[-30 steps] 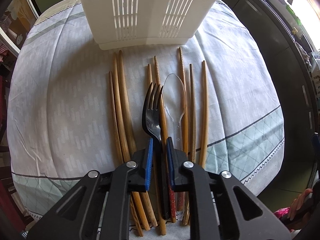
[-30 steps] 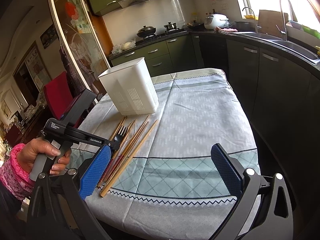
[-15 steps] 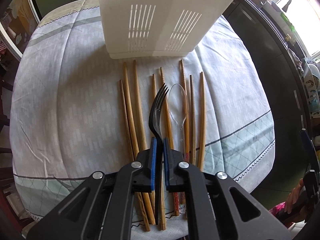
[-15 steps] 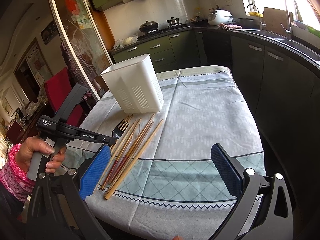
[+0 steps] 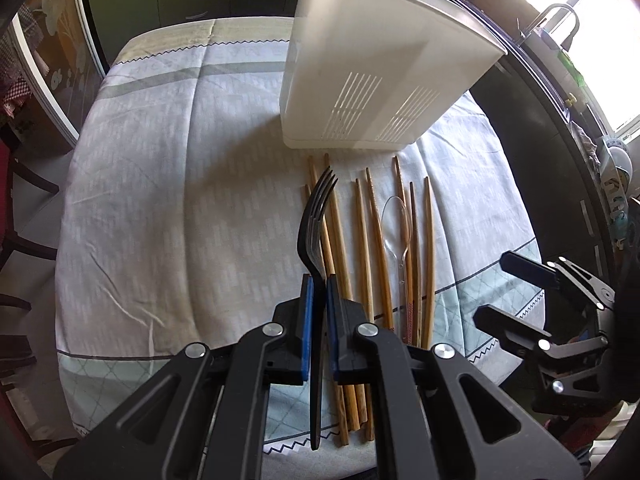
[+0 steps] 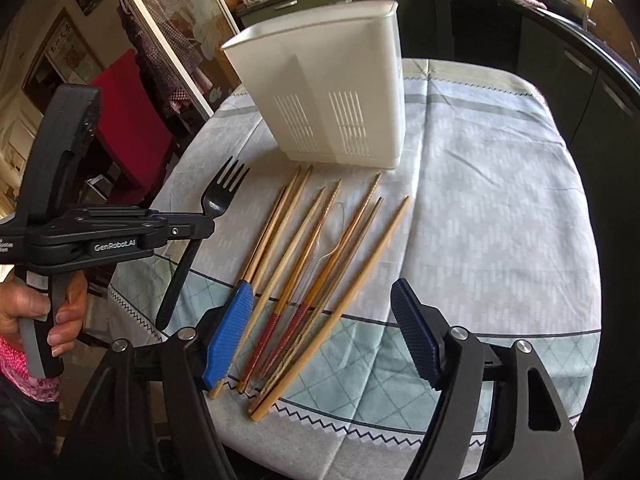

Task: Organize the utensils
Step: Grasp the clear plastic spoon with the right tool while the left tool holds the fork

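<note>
My left gripper is shut on a black plastic fork and holds it lifted above the table, tines pointing toward the white slotted utensil holder. In the right wrist view the fork hangs in the left gripper at the left, clear of the cloth. Several wooden chopsticks and a clear plastic spoon lie side by side before the holder. My right gripper is open and empty, just above the near ends of the chopsticks.
The table has a pale patterned cloth with a zigzag hem at the near edge. Dark kitchen cabinets run along the right and back. A red chair stands at the left.
The left gripper closed on the fork, lifted it off the table and moved left. The right gripper moved forward over the chopstick ends.
</note>
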Motion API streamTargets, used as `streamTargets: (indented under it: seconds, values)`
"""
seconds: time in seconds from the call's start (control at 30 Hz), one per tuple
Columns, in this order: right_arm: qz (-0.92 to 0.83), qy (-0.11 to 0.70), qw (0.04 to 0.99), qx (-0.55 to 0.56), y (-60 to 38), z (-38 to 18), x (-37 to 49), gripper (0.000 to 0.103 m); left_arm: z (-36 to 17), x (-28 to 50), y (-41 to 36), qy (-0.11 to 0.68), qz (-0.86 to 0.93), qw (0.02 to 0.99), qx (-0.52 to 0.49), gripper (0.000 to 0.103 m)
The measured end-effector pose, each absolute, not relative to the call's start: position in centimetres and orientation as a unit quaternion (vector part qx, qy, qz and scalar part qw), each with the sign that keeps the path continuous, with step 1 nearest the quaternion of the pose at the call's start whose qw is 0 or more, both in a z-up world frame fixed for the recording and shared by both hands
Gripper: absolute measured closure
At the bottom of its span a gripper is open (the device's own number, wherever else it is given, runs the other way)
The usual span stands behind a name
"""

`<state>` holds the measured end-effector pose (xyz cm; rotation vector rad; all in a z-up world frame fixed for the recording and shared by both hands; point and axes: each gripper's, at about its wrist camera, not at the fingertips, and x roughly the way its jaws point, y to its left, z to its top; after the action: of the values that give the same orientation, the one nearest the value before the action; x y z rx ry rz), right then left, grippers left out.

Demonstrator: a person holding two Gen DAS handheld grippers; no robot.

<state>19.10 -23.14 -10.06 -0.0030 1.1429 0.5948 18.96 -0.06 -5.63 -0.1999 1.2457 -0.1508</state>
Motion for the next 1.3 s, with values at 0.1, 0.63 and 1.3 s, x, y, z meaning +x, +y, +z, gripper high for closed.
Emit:
streamTargets:
  seconds: [0.1, 0.63, 1.3]
  values:
    - [0.255, 0.561, 0.787, -0.007, -21.6, -11.8, 20.6, 0.050, -5.6, 18.8, 0.2, 0.578, -0.073, 0.807, -0.094, 0.096]
    - [0.187, 0.612, 0.767, -0.046, -15.9, -16.0, 22.0, 0.087, -5.5, 18.9, 0.5, 0.564, -0.104, 0.814, -0.086, 0.096]
    - [0.169, 0.629, 0.756, -0.062, -14.7, -16.8, 23.7, 0.089, -5.1, 18.1, 1.2, 0.557, -0.111, 0.818, -0.090, 0.096]
